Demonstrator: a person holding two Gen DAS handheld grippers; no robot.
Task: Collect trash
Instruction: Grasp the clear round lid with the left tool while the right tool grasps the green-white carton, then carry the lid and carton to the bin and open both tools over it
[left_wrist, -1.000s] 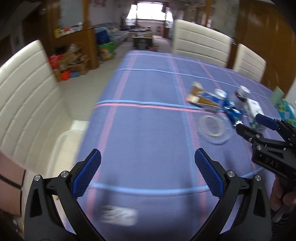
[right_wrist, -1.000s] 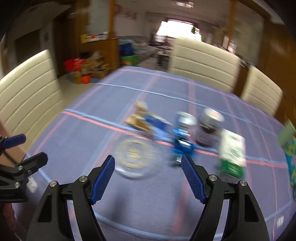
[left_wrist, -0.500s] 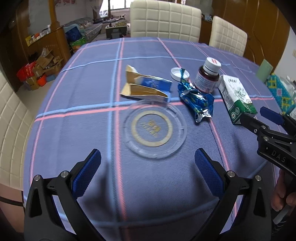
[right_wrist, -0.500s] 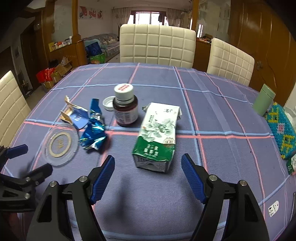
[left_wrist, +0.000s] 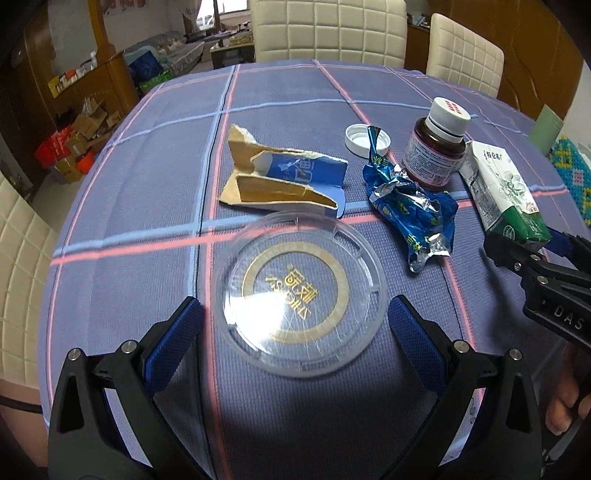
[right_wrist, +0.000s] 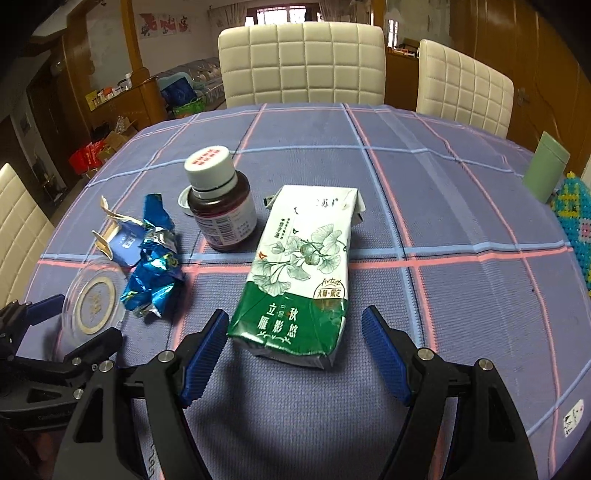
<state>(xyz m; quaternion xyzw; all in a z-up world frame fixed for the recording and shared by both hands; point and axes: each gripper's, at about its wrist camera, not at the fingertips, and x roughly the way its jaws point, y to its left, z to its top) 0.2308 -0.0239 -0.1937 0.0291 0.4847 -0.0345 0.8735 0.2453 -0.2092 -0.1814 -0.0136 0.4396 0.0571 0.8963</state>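
Observation:
Trash lies on a blue checked tablecloth. My left gripper is open, its fingers either side of a clear round plastic lid with gold print. Beyond it lie a torn blue and brown carton, a crumpled blue foil wrapper, a white cap and a brown bottle. My right gripper is open, its fingers flanking the near end of a green and white drink carton. The bottle, wrapper and lid also show in the right wrist view.
White padded chairs stand at the far side and left of the table. A green cup and a beaded bright box sit at the right edge. Boxes and clutter lie on the floor at the left.
Both grippers have swung right and moved in close: the left from bare cloth to the clear lid, the right from the lid and wrapper to the drink carton. Both stayed open.

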